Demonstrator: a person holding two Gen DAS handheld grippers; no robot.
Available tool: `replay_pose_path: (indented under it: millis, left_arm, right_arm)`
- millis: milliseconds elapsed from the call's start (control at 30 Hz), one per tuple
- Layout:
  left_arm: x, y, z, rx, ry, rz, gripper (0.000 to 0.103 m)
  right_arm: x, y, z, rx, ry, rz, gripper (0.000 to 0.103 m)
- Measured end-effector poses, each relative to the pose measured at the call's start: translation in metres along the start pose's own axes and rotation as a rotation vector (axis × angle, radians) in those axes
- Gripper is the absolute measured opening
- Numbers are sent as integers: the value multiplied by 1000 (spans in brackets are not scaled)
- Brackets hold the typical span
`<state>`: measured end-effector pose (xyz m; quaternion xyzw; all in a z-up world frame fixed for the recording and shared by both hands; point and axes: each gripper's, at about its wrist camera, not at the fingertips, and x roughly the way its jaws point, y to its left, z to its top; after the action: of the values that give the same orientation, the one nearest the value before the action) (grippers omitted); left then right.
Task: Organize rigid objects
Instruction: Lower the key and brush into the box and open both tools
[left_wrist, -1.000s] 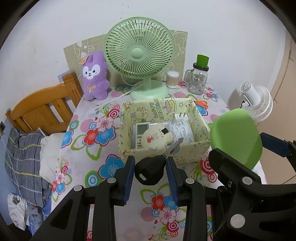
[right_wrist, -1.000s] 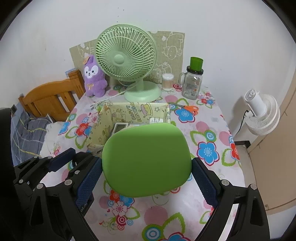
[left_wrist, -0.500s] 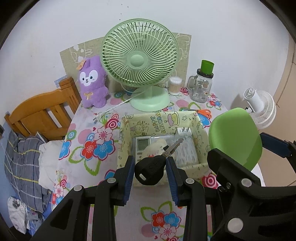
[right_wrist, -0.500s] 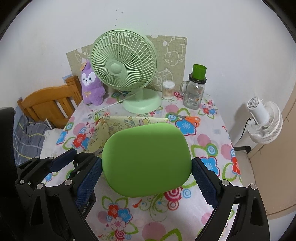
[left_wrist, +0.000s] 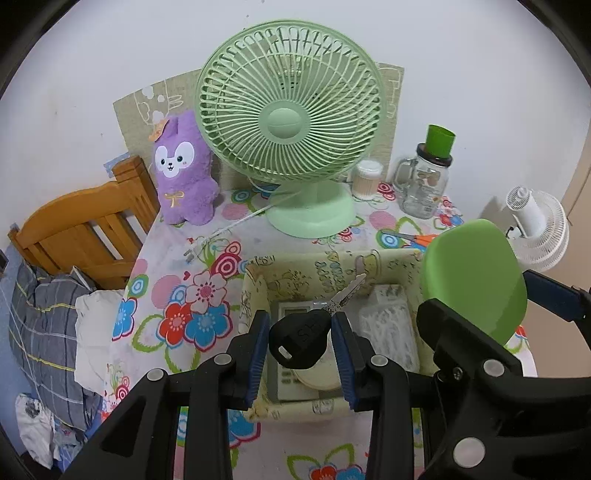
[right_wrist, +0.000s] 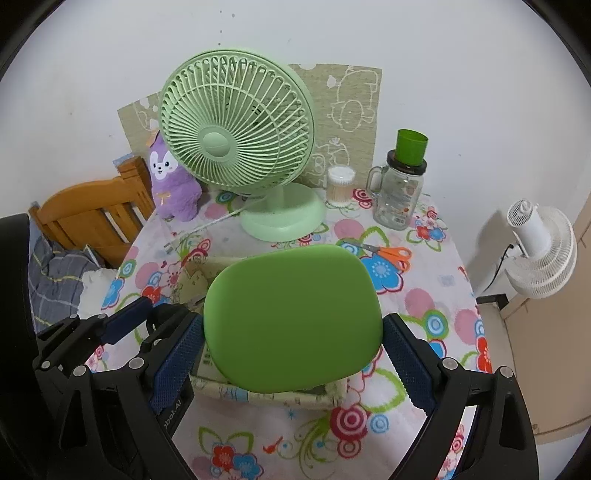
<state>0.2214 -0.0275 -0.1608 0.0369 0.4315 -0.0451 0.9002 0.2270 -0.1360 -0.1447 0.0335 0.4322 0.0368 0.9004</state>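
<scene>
My left gripper (left_wrist: 300, 338) is shut on a black-headed key (left_wrist: 301, 343) and holds it above a cream patterned fabric box (left_wrist: 258, 280). The key's metal blade points up and right. The box holds a white remote, a round cream item and a clear packet. My right gripper (right_wrist: 293, 343) is shut on a flat green rounded object (right_wrist: 293, 317), held over the same box (right_wrist: 273, 397), and it hides most of the box's inside. The green object also shows at the right in the left wrist view (left_wrist: 474, 280).
A green desk fan (left_wrist: 291, 107), a purple plush (left_wrist: 183, 173), a cotton-swab tub (right_wrist: 340, 186) and a glass jar with a green lid (right_wrist: 400, 192) stand along the back of the floral table. Orange scissors (right_wrist: 391, 254) lie behind the box. A wooden chair (left_wrist: 85, 229) is left.
Both grippers have moved forward and over the box, still holding the key and the green object. The box now sits directly below them.
</scene>
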Motion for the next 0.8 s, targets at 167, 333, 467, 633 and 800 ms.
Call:
replay_pose_path:
  millis: [167, 333, 467, 633, 800]
  left_arm:
    - [18, 2, 7, -2, 9, 1, 35]
    - [40, 2, 11, 7, 28, -9, 35]
    - [58, 1, 12, 32, 52, -19, 35]
    - [78, 0, 12, 45, 78, -36, 35]
    - [92, -1, 12, 43, 97, -67, 36]
  right_arm:
    - [20, -1, 7, 14, 11, -1, 96]
    - [43, -4, 11, 24, 36, -13, 96]
    - [60, -7, 12, 25, 53, -7, 96]
    - [75, -10, 11, 19, 74, -5, 96]
    - [85, -15, 9, 22, 87, -11, 96]
